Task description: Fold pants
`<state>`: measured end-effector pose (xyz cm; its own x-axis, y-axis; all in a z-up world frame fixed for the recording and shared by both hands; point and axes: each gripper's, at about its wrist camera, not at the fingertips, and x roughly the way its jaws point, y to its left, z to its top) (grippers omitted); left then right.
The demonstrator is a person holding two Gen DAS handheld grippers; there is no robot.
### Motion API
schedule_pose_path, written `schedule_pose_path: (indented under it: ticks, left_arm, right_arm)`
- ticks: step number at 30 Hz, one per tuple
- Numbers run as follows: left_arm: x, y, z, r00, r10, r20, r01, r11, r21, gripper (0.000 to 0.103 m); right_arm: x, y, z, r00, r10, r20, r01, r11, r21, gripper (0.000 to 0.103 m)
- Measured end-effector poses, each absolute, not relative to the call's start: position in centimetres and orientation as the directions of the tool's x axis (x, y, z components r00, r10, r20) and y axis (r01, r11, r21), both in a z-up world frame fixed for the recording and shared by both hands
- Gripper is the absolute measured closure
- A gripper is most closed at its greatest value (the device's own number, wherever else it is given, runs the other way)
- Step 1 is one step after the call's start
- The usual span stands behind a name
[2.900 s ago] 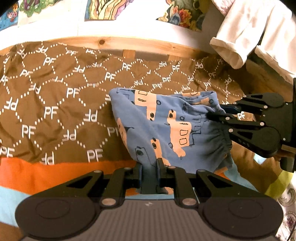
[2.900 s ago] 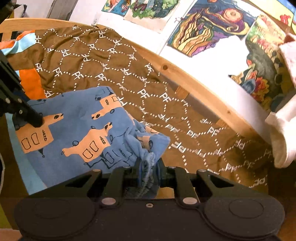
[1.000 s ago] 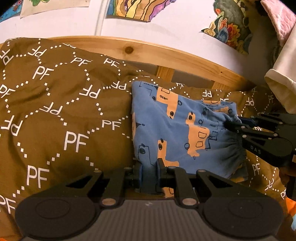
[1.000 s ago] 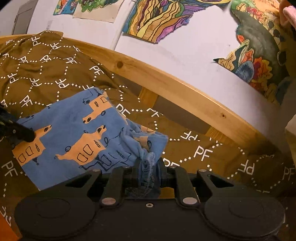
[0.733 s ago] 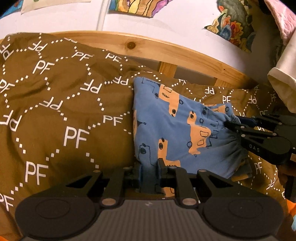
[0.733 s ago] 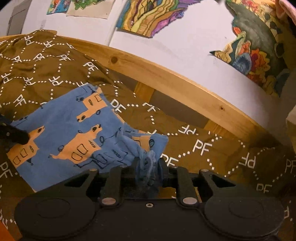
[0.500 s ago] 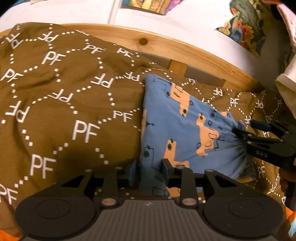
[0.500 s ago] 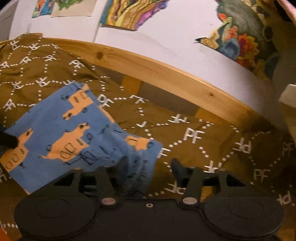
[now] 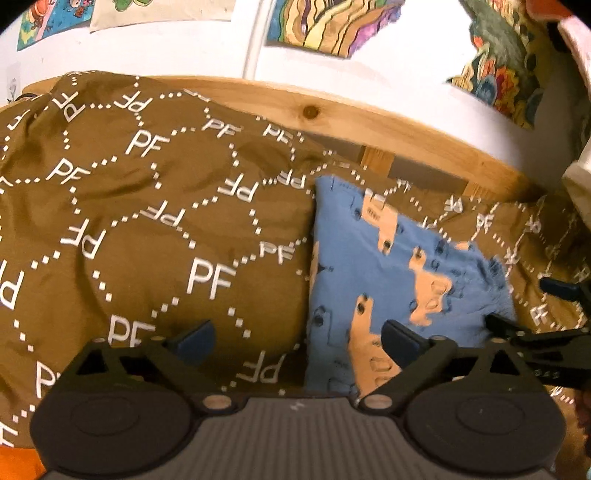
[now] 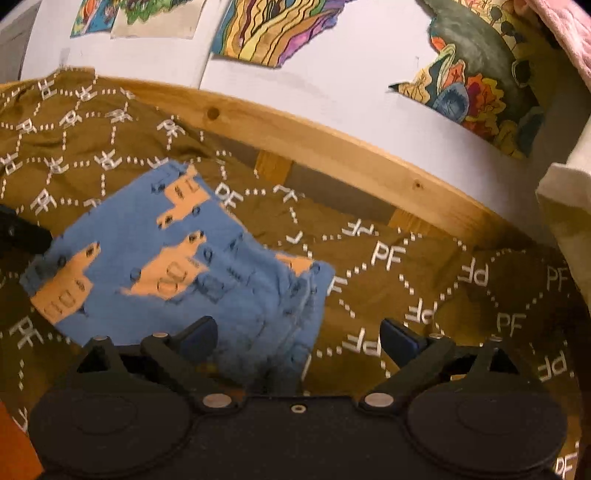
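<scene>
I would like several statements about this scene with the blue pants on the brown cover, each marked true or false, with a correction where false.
1. The blue pants lie folded on the brown cover. True.
2. The left gripper is clamped on the pants. False: its jaws are opening, and its pads press on nothing.
3. The right gripper holds the pants off the bed. False: its jaws are opening, and the pants rest on the cover.
4. A wooden bed rail runs behind the pants. True.
5. The wall is bare. False: colourful pictures hang on it.

Left gripper [image 9: 298, 338] and right gripper [image 10: 299, 338] opening, fingers spread wide.
</scene>
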<state>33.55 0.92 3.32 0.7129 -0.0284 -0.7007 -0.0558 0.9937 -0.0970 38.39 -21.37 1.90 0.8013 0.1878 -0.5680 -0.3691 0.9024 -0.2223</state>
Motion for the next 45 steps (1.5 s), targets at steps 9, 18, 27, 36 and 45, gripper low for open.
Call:
schedule_pose_path:
  ticks: [9, 18, 27, 36, 45]
  left_arm:
    - [32.6, 0.5, 0.0, 0.642, 0.048, -0.765, -0.040, 0.999, 0.029, 0.002]
    - [29.5, -0.5, 2.6, 0.697, 0.051, -0.716, -0.035, 0.999, 0.037, 0.000]
    - [27.5, -2.1, 5.6, 0.759, 0.048, -0.649, -0.049, 0.999, 0.017, 0.000]
    - [25.3, -2.0, 7.3, 0.816, 0.074, -0.573, -0.067, 0.997, 0.033, 0.000]
    - [23.7, -2.1, 7.7, 0.826, 0.080, -0.558, -0.059, 0.997, 0.056, 0.000]
  right_arm:
    - [36.8, -22.2, 1.5, 0.785, 0.158, -0.600, -0.373, 0.892, -0.254, 0.001]
    - [34.6, -23.9, 2.8, 0.776, 0.176, -0.606, -0.363, 0.910, -0.200, 0.001]
    - [32.1, -24.6, 5.6, 0.807, 0.257, -0.531, -0.326, 0.945, -0.038, 0.001]
    - [29.6, -24.4, 7.4, 0.835, 0.282, -0.472, -0.317, 0.948, 0.005, 0.001]
    - [26.9, -24.5, 8.5, 0.843, 0.295, -0.450, -0.322, 0.947, 0.018, 0.001]
